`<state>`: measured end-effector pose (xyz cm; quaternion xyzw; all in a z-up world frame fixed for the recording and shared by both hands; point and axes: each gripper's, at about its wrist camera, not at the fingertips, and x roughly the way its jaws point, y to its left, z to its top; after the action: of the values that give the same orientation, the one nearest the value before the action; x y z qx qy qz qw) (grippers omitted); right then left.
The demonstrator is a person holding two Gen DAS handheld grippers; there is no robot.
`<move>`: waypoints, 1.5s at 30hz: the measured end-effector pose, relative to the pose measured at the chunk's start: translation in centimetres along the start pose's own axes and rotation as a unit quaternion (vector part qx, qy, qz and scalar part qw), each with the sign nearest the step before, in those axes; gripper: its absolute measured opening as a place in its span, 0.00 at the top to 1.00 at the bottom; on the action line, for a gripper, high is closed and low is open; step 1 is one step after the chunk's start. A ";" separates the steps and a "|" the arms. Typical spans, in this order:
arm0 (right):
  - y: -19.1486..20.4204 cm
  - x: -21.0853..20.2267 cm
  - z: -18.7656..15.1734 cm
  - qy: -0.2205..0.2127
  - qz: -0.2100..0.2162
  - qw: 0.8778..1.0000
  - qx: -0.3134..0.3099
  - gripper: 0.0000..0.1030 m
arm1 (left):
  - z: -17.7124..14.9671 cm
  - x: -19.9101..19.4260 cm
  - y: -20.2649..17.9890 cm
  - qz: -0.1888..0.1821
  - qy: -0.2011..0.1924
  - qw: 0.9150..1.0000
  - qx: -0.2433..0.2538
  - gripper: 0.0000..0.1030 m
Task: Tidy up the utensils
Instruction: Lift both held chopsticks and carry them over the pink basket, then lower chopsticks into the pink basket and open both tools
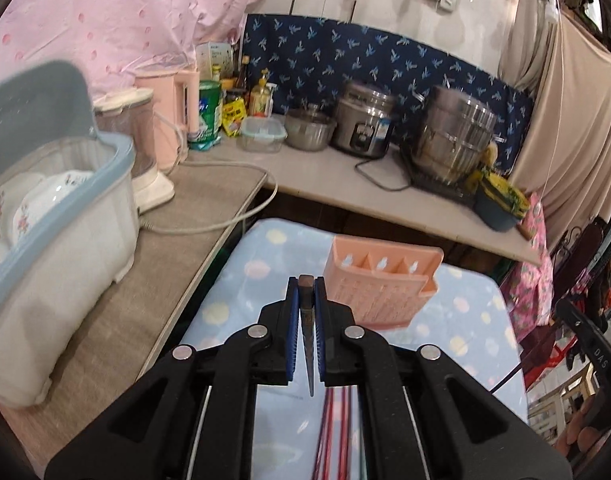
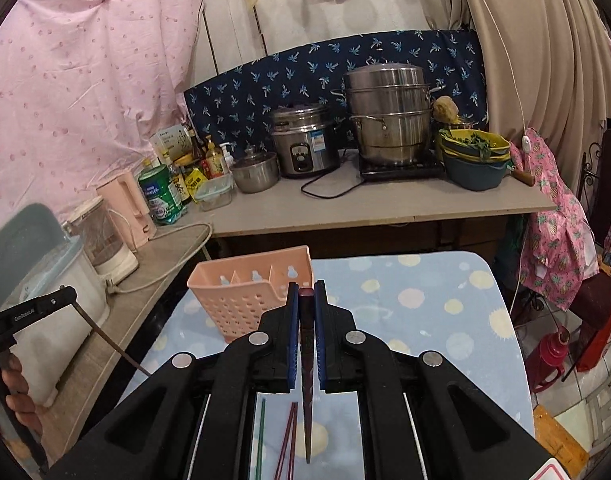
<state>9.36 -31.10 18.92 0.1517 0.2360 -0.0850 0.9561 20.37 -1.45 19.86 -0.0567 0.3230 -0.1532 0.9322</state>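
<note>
Both grippers pinch one dark chopstick each: left gripper [image 1: 306, 280], right gripper [image 2: 306, 283], above the dotted table [image 2: 425, 296] near the pink utensil holder [image 2: 249, 292] (more chopsticks [image 2: 285, 440] lie below).

Loose chopsticks [image 2: 284, 440] ran off the lower edge; left view blurred the pink holder [image 1: 379, 280].

Right gripper [image 2: 306, 292] clamped on a dark chopstick [image 2: 306, 380]

Hanging over the dotted blue tablecloth [image 2: 425, 304], tip pointing down. Pink slotted holder [image 2: 241, 292] just behind-left, red chopsticks [image 2: 286, 440] and a green one [image 2: 260, 436] lying flat below.
</note>
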 end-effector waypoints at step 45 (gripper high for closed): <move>1.5 10.4 6.7 -0.031 0.001 0.999 -0.016 0.69 | 5.5 8.2 -1.6 0.029 -0.029 0.999 -0.016 0.60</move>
<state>21.62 -32.80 19.98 0.1337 0.2071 -0.0848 0.9654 29.45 -5.60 19.68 -0.0664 0.3002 -0.1188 0.9441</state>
